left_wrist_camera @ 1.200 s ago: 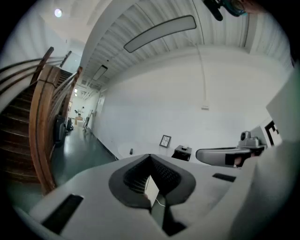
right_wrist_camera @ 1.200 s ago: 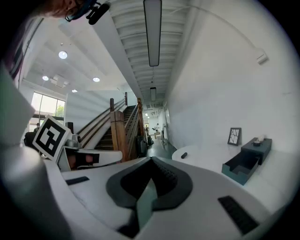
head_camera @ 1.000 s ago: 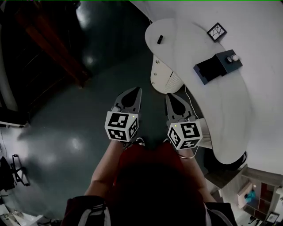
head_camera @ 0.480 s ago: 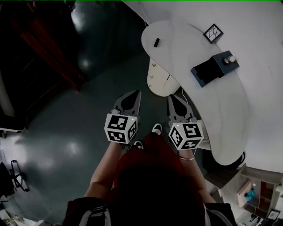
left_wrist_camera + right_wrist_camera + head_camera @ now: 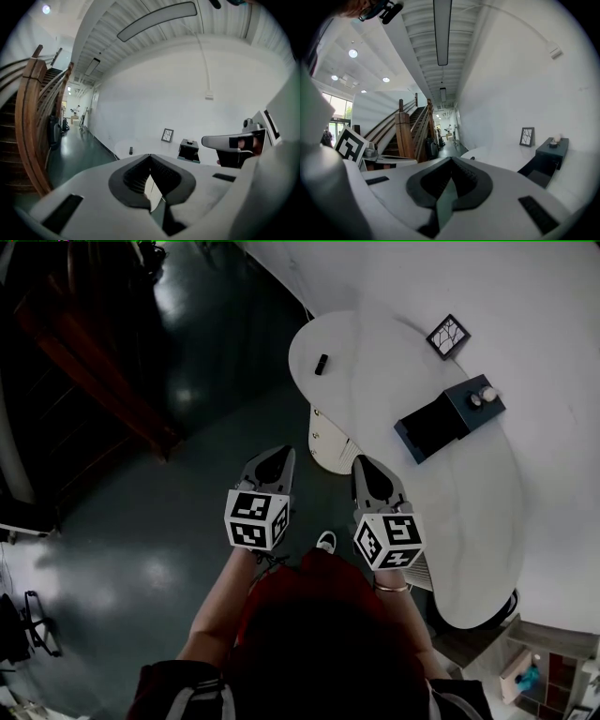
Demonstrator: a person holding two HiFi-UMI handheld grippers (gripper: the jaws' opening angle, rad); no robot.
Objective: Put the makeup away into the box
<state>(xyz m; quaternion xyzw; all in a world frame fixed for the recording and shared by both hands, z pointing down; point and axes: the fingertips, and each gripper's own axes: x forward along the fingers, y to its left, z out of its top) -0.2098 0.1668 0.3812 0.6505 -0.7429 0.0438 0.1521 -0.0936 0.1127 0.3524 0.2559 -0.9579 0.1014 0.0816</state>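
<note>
On a white curved table (image 5: pixel 469 502) stands a dark blue box (image 5: pixel 448 418) with its lid open, and something small and pale sits on top of it (image 5: pixel 487 395). A small black makeup item (image 5: pixel 321 364) lies alone at the table's far end. My left gripper (image 5: pixel 274 453) and right gripper (image 5: pixel 362 461) are held side by side over the dark floor, short of the table, both shut and empty. The left gripper view shows the box (image 5: pixel 189 149) and the black item (image 5: pixel 131 150) far ahead. In the right gripper view the box (image 5: pixel 551 152) is at the right.
A framed picture (image 5: pixel 448 336) leans on the wall behind the table. A white drawer unit (image 5: pixel 328 432) stands under the table's near edge. A wooden staircase (image 5: pixel 33 126) rises at the left. The person's legs and shoes (image 5: pixel 325 542) are below the grippers.
Both grippers have moved forward towards the table as the person walks. The table and box now lie nearer and lower in the head view. Both stay shut.
</note>
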